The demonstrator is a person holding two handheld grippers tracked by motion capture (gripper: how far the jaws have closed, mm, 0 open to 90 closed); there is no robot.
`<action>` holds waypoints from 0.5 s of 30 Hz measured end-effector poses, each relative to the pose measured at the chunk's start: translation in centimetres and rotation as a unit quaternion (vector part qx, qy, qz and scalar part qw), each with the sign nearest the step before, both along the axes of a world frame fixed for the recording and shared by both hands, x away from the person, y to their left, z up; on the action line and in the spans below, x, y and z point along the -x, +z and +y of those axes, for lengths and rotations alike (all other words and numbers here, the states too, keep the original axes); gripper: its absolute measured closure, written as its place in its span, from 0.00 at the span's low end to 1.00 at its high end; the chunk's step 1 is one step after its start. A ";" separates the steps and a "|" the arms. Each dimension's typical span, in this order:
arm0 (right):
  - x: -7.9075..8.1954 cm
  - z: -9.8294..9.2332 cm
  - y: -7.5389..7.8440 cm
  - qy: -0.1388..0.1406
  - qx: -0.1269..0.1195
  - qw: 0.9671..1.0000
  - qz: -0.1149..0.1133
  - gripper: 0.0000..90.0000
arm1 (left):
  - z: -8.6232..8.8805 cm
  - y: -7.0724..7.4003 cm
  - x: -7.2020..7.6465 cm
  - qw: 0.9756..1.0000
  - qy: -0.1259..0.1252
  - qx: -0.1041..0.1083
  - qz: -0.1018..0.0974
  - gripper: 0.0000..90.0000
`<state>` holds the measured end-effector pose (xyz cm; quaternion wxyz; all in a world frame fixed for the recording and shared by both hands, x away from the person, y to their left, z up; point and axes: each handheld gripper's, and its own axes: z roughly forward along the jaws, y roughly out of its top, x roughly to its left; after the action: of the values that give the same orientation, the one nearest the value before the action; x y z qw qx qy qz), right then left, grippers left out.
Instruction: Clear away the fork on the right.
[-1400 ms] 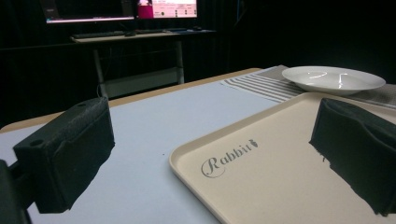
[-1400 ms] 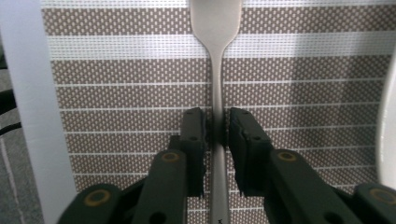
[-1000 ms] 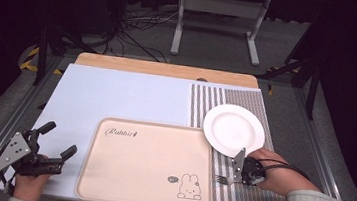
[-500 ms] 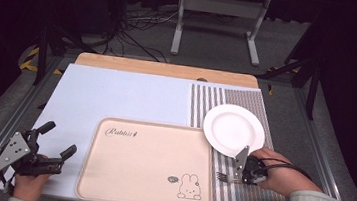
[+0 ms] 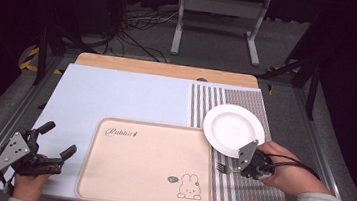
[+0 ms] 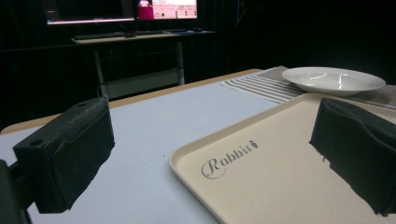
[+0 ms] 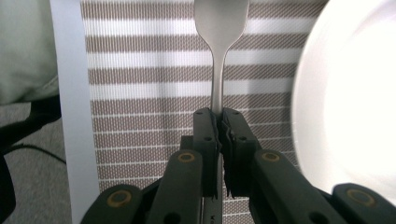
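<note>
fork pickup beside the plate, near the table's right front corner

the right gripper (image 5: 237, 170) is clamping its jaws on the fork (image 7: 219, 56) by the handle, over the striped mat (image 5: 257, 194) between the plate (image 5: 234, 129) and the tray (image 5: 147, 165). doing this well is likely a matter of keeping the handle centred in the pads and the fork level (tines clear of the plate rim). the left gripper (image 5: 56, 140) is resting with jaws wide apart and nothing between them at the table's left front corner.
</note>
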<state>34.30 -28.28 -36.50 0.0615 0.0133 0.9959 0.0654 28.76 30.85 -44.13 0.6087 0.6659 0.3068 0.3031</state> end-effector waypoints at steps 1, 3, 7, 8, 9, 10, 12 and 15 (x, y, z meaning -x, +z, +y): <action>0.0 0.0 0.2 0.001 -0.006 1.000 -0.002 0.95 | 0.0 0.0 0.0 1.000 0.000 0.001 0.000 0.00; 0.1 0.2 0.6 0.005 -0.018 1.000 -0.009 0.95 | 0.0 0.0 0.0 1.000 0.000 0.001 0.001 0.00; 0.3 0.7 1.4 0.006 -0.027 0.999 -0.021 0.95 | -0.1 0.0 0.0 1.000 -0.001 -0.001 0.000 0.00; 0.4 0.9 1.5 0.007 -0.032 0.999 -0.022 0.95 | -0.1 0.0 0.0 1.000 -0.001 -0.001 0.000 0.00; 0.3 1.1 1.7 0.011 -0.035 0.999 -0.023 0.95 | -0.1 0.0 0.0 1.000 0.000 0.000 0.000 0.00; 0.4 1.3 1.9 0.011 -0.040 0.999 -0.026 0.95 | 0.0 0.0 0.0 1.000 0.000 0.000 0.001 0.00; 0.4 2.1 2.4 0.016 -0.051 0.998 -0.029 0.95 | 0.0 0.0 0.0 1.000 0.000 0.000 0.000 0.00; 0.4 3.1 2.9 0.022 -0.064 0.997 -0.029 0.95 | -0.1 0.0 0.0 1.000 0.000 0.000 0.000 0.00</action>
<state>33.88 -25.17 -33.59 0.0876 -0.0066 0.9875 0.1308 28.79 30.79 -44.14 0.6087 0.6662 0.3066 0.3027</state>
